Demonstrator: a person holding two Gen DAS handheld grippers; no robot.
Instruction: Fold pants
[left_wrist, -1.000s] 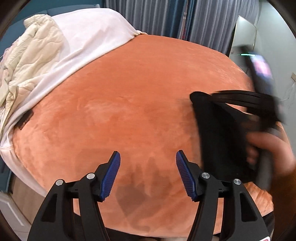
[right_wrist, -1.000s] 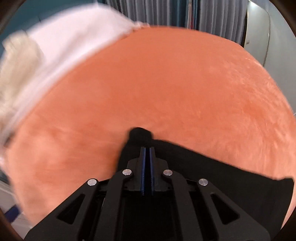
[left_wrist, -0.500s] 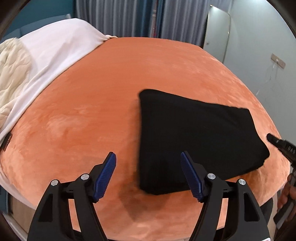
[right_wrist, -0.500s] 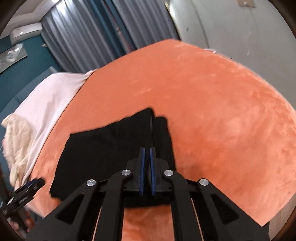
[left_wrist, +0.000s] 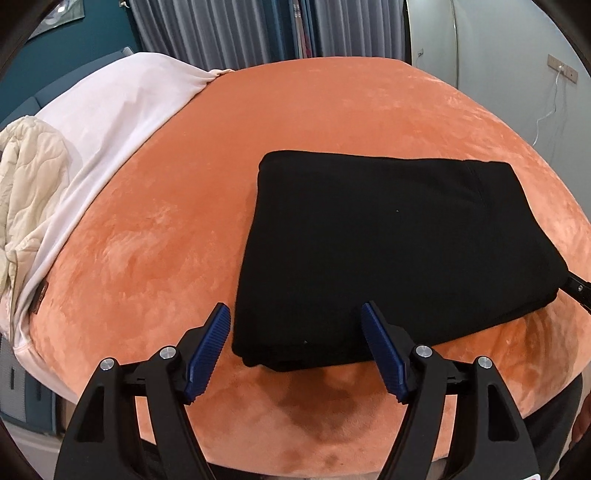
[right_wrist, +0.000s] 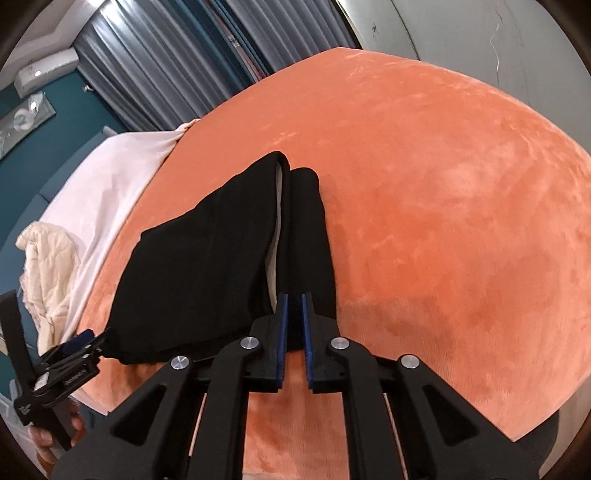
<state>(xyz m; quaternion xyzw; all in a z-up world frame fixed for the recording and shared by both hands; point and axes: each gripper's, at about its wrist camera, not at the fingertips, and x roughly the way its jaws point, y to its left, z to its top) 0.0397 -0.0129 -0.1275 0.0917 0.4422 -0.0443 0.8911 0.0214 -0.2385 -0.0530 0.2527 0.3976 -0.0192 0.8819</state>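
Left tool (left_wrist: 295, 349) spread apart, right tool (right_wrist: 293, 339) slightly parted, one folded black pants (left_wrist: 395, 254).

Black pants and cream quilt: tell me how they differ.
The black pants lie folded flat in a tidy rectangle, while the cream quilt is bunched in a loose heap. The pants rest on the orange cover. The quilt sits off to the left, by the pale sheet. Both are soft fabric.
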